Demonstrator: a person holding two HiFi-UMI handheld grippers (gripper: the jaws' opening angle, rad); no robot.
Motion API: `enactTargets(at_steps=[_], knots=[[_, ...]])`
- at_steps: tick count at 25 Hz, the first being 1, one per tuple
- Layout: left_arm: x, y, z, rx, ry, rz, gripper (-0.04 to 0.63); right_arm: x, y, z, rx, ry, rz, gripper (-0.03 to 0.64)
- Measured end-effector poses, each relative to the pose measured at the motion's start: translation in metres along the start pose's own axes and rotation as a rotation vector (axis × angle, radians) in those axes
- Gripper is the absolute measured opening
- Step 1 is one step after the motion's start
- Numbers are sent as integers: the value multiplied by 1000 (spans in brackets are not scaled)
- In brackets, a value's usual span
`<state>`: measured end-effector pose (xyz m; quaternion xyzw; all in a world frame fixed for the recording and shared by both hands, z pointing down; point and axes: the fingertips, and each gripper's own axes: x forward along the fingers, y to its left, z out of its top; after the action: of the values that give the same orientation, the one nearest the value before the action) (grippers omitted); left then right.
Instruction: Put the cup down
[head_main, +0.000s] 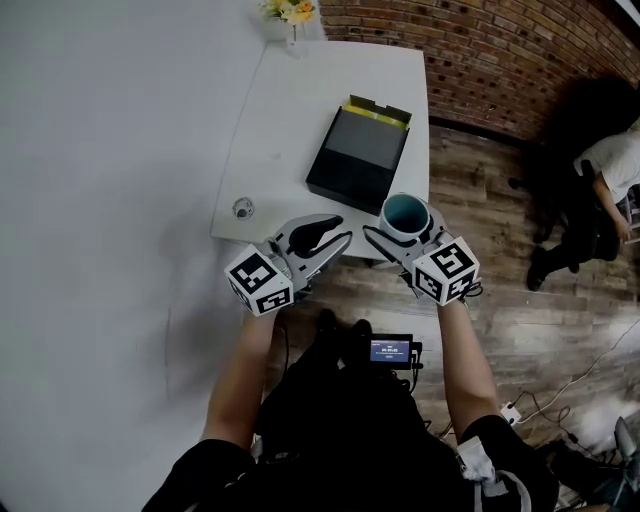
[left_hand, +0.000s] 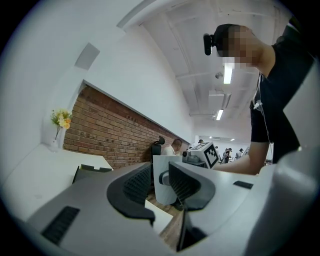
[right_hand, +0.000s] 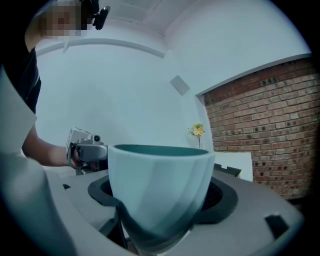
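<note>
Right gripper (head_main: 405, 236) clamped across the lower wall of the cup (head_main: 405, 212), which is carried upright, presumably so its base can meet a surface flat; left gripper (head_main: 324, 240) empty, jaws slightly apart, lying clear of the cup. The cup hangs just in front of the black box (head_main: 358, 158), apparently over the near edge of the table (head_main: 290, 100), though the steep view leaves this uncertain.
</note>
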<state>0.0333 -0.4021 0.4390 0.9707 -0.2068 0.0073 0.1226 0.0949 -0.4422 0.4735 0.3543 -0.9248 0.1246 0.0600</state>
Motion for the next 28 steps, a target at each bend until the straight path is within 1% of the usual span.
enactTargets(at_steps=[6, 11, 16, 19, 22, 28], knots=[[0, 11, -5, -9, 0, 15, 118, 24, -20, -2, -7, -7, 0, 408], [5, 21, -8, -10, 5, 10, 118, 54, -39, -5, -22, -4, 6, 408], [0, -2, 4, -14, 9, 31, 118, 61, -37, 3, -22, -8, 37, 408], [-1, -5, 2, -20, 6, 35, 118, 73, -42, -1, -24, -2, 47, 408], [0, 3, -6, -26, 5, 34, 118, 92, -53, -13, -28, 11, 53, 408], [5, 39, -16, -50, 8, 31, 118, 139, -86, -24, -28, 28, 51, 408]])
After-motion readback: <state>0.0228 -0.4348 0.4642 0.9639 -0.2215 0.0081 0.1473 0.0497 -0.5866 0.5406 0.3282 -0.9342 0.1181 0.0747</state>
